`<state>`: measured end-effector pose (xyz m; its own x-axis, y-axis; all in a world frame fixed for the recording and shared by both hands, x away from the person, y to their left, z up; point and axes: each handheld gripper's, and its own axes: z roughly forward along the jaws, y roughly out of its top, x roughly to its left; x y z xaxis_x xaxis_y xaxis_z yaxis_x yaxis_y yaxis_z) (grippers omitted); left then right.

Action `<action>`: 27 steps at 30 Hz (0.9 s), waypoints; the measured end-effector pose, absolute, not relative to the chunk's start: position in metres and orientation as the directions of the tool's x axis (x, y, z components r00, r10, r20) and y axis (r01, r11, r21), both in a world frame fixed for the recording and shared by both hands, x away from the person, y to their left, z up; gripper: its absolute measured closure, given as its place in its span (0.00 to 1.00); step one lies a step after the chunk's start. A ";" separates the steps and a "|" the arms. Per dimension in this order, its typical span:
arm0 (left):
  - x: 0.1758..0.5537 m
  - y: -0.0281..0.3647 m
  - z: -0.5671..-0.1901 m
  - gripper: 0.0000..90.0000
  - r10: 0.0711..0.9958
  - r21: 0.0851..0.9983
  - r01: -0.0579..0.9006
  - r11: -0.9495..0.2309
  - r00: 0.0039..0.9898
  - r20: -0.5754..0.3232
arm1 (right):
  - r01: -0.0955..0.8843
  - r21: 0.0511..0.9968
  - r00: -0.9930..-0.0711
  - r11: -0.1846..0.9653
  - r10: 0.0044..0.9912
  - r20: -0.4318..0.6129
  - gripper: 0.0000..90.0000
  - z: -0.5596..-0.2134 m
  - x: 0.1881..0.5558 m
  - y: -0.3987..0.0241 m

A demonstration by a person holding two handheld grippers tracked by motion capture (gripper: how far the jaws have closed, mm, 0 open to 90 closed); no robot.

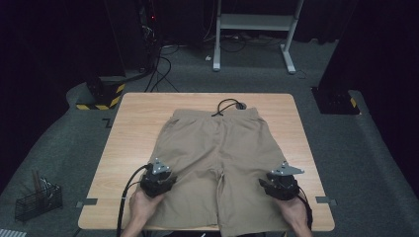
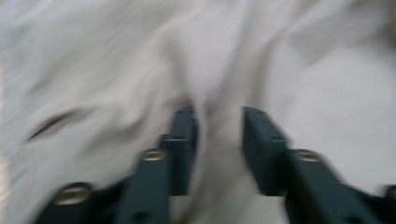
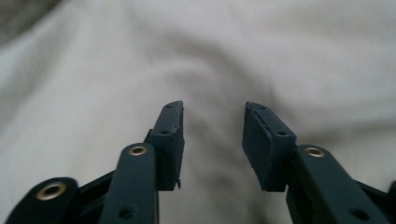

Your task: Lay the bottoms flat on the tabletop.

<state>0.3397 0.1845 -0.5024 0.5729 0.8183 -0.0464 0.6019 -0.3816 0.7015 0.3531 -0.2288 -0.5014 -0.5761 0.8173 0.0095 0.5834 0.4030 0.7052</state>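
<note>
Shorts (image 1: 217,158) flat on the table (image 1: 133,123), a gripper on each leg.
Both leg hems run off the near edge. Left gripper (image 2: 218,116), blurred, and right gripper (image 3: 213,112) stand spread over cloth folds.

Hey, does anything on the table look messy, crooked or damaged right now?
Nothing looks damaged or spilled. The khaki shorts lie flat and fairly straight on the table, waistband at the far side. The one loose bit is the black drawstring, looped past the waistband onto the wood. Both tools, left and right, sit open over the leg hems.
</note>
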 end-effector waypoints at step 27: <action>0.356 0.187 -0.512 0.43 0.833 0.645 0.636 -0.423 0.553 0.001 | 0.565 0.722 -0.566 0.400 0.825 -0.014 0.57 -0.520 0.410 -0.211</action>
<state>0.3558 0.1865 -0.5124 0.5529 0.8332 0.0013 0.6361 -0.4231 0.6453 0.4105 -0.2112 -0.5202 -0.5655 0.8246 -0.0140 0.5648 0.3996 0.7220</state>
